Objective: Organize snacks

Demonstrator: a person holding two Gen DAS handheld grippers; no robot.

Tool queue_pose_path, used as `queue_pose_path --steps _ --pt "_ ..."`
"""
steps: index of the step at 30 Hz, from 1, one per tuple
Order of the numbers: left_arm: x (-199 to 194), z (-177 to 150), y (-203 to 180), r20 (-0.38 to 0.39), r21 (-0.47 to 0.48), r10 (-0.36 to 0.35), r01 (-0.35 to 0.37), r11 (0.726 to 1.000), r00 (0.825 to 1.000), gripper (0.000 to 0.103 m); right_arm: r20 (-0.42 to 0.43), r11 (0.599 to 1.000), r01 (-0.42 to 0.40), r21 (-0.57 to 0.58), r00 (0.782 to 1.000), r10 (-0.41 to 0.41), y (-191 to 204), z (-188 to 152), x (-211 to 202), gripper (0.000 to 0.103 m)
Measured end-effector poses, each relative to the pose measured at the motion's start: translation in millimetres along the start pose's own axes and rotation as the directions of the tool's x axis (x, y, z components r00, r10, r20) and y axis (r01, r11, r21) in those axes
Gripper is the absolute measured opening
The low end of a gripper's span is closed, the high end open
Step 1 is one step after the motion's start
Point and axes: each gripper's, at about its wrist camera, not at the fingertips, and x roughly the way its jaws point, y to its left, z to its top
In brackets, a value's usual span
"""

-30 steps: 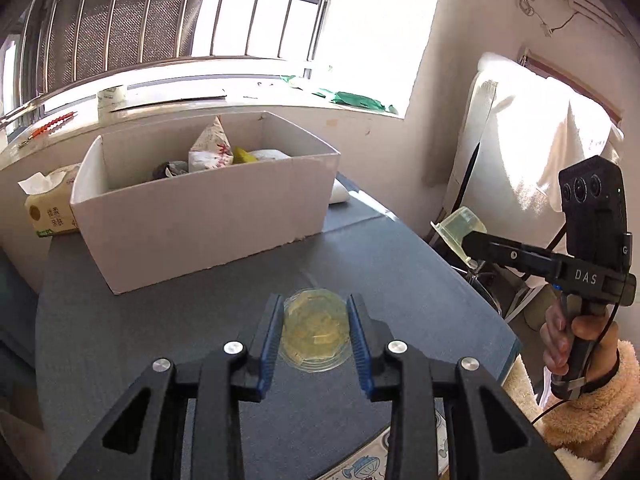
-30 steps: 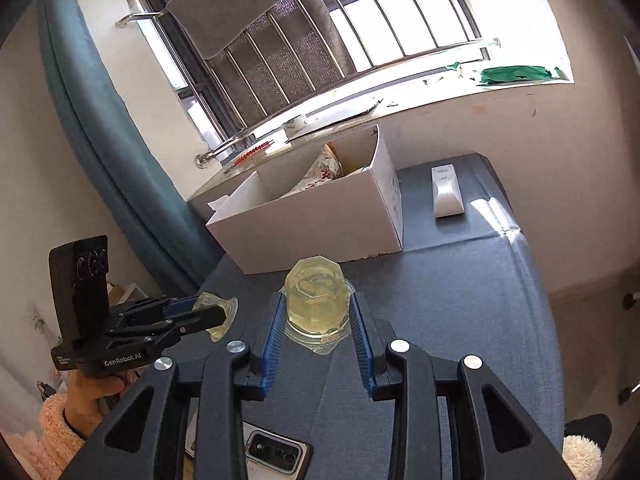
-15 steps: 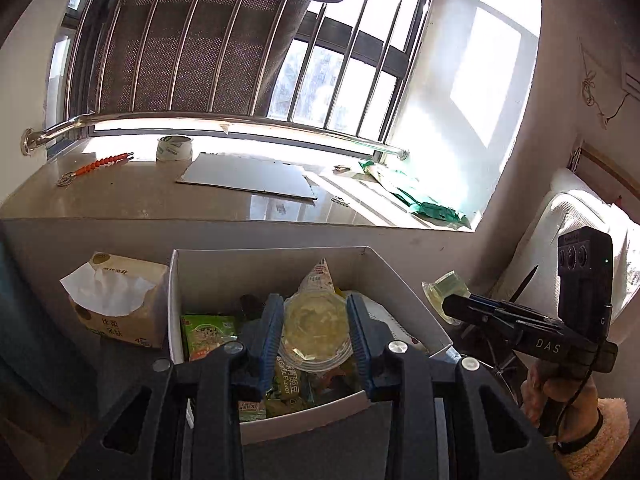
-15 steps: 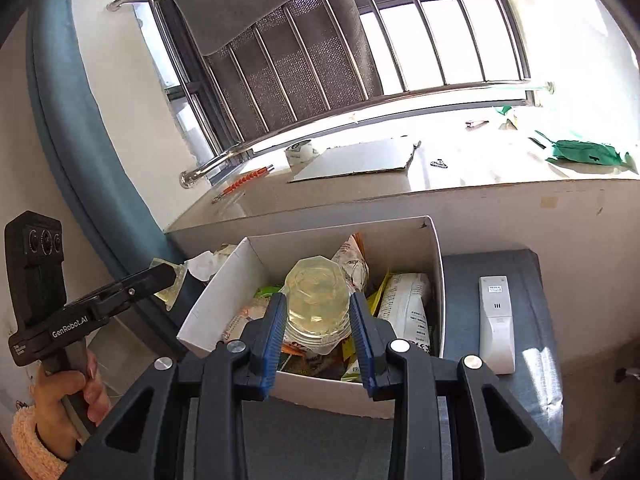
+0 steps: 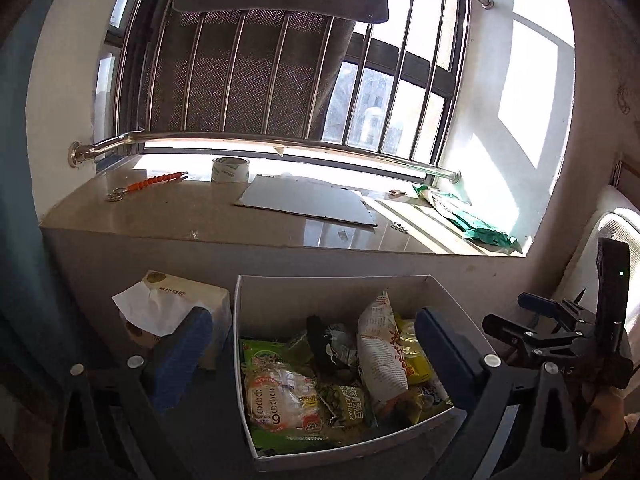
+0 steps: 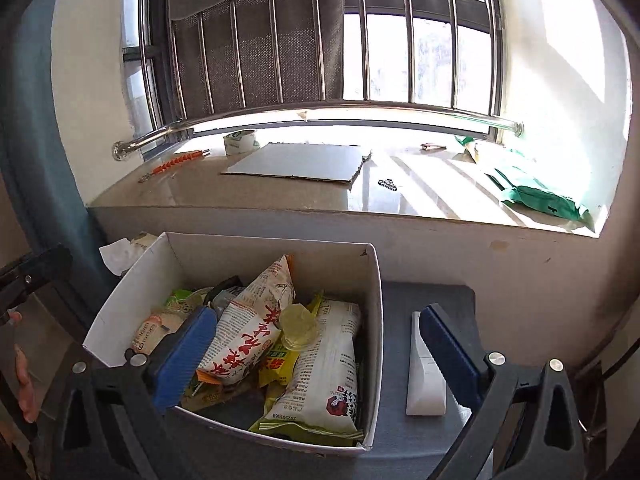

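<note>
Above the white cardboard box (image 5: 442,294), which stands on the dark blue table (image 6: 432,436) under the window sill (image 5: 224,220), both grippers are held with their fingers pointing down into it. Snack packets are seen to fill the box, among them a tall white packet with red lettering (image 6: 250,324), a white and green packet (image 6: 326,376) and a clear bag of round cakes (image 5: 280,398). One jelly cup (image 6: 298,326) is found lying on the packets, between the red-lettered packet and the white and green one; a second cup cannot be made out in the left wrist view. The left gripper (image 5: 316,360) is opening, its blue pads spread wide with nothing between them but the box contents below. The right gripper (image 6: 320,354) is likewise opening, its pads wide and clear of the cup beneath. The release step is judged to be in hand, and it is done well if both tools are lifted straight up before being swung aside, so that no pad catches the box wall or drags a packet out. The cup rests tilted on loose packets and may roll; it should be left untouched. A white remote-like device (image 6: 426,380) beside the box should be avoided by the right tool. A tissue pack (image 5: 176,300) to the box's left is noted as not part of the task.
</note>
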Motion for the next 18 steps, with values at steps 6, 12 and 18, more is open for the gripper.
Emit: queue_pose_path --steps 6,12,18 --pt "-47 4 -3 0.107 -0.017 0.003 -0.001 1.000 0.994 0.103 0.078 1.000 0.012 -0.005 0.997 -0.011 15 -2 -40 0.103" --pt "-90 -6 -13 0.130 -0.004 0.075 -0.075 0.997 0.989 0.103 0.182 0.998 -0.033 0.047 0.983 0.024 20 -11 -99 0.103" --pt "-128 -24 -30 0.147 0.025 0.031 -0.035 0.999 0.989 0.103 0.228 0.994 -0.108 -0.004 0.968 0.106 32 -28 -151 0.103"
